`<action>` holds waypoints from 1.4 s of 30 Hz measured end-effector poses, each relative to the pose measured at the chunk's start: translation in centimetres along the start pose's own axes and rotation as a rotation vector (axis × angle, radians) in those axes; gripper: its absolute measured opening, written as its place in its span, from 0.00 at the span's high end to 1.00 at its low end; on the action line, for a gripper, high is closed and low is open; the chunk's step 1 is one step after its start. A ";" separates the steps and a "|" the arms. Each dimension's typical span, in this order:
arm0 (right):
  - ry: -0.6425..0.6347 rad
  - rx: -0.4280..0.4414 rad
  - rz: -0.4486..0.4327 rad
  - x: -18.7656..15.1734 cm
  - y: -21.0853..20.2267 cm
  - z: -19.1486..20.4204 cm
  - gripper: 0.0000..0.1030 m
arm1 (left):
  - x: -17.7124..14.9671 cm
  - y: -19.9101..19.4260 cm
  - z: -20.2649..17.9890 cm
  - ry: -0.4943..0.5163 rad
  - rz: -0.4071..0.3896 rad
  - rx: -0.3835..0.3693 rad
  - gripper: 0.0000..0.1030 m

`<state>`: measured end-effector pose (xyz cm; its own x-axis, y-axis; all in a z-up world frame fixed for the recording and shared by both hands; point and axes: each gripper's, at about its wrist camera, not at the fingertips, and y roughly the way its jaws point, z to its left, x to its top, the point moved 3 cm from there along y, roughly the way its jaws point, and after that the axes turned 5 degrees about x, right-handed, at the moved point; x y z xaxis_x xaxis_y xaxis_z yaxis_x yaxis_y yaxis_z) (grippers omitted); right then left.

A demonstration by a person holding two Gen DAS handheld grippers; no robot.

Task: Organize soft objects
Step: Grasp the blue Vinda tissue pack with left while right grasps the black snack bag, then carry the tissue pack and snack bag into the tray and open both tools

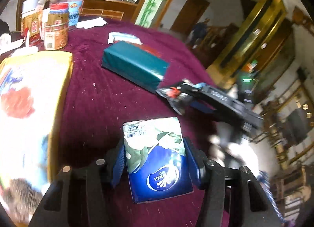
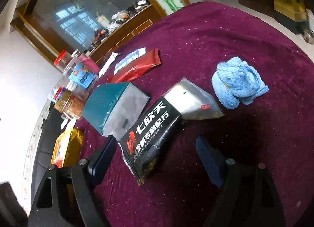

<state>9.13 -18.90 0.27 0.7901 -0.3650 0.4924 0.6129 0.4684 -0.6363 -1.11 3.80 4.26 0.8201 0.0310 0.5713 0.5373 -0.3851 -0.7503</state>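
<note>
My left gripper (image 1: 155,160) is shut on a blue and white tissue pack (image 1: 157,160), held just above the maroon tablecloth (image 1: 94,109). My right gripper (image 2: 155,152) is open, its fingers on either side of a black snack packet (image 2: 151,138) that lies on the cloth. The right gripper and this packet also show in the left wrist view (image 1: 176,97). A teal wrapped pack (image 1: 135,65) (image 2: 109,103) lies beyond. A silver pouch (image 2: 192,101) lies by the black packet. A light blue towel (image 2: 237,83) sits to the right.
A big yellow and white bag (image 1: 29,109) fills the left edge. Jars and cans (image 1: 57,28) stand at the table's back left. A red foil packet (image 2: 137,67) and white papers (image 2: 127,60) lie behind the teal pack. The table edge curves off to the right.
</note>
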 end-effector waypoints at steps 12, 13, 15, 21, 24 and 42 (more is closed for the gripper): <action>-0.119 -0.281 0.062 0.5 3.6 3.4 0.70 | -4.2 -13.9 10.5 -0.155 -0.206 0.046 0.43; -0.092 -0.258 0.064 0.4 3.4 3.2 0.71 | -4.8 -15.0 12.2 -0.184 -0.224 0.073 0.43; -0.048 -0.200 0.059 0.3 2.7 2.8 0.76 | -5.7 -16.3 14.9 -0.241 -0.244 0.115 0.43; 0.011 -0.116 0.012 -0.4 -1.3 2.4 0.78 | -8.1 -18.1 21.3 -0.383 -0.274 0.162 0.43; 0.009 -0.079 -0.010 -0.7 -3.7 3.1 0.78 | -8.4 -17.5 22.5 -0.407 -0.259 0.169 0.43; -0.257 0.241 0.200 -8.4 -2.6 20.1 0.78 | -5.9 -14.7 25.1 -0.409 -0.220 0.275 0.24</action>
<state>0.93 -0.93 9.72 0.8497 -0.0484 0.5250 0.4055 0.6963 -0.5922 -8.87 32.46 3.57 0.6625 0.4618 0.5897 0.6916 -0.0747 -0.7184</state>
